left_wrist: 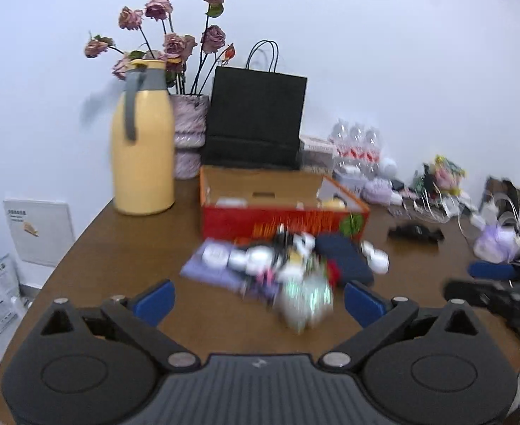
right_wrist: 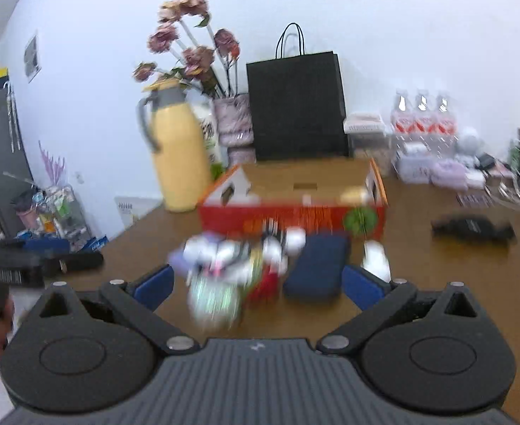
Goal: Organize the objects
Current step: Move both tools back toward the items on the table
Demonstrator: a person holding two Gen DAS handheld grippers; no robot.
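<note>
Left gripper [left_wrist: 258, 299] & right gripper [right_wrist: 258, 283] both hanging spread wide, nothing between pads. Blurred heap of small objects [left_wrist: 277, 265] lying on brown wooden table [left_wrist: 118, 248], just in front of open red-orange cardboard box [left_wrist: 281, 221].

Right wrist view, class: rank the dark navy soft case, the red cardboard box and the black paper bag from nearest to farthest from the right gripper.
1. Dark navy soft case: on the table, just ahead of the right gripper, right of centre.
2. Red cardboard box: behind the case, mid-table.
3. Black paper bag: behind the box, at the wall.
</note>
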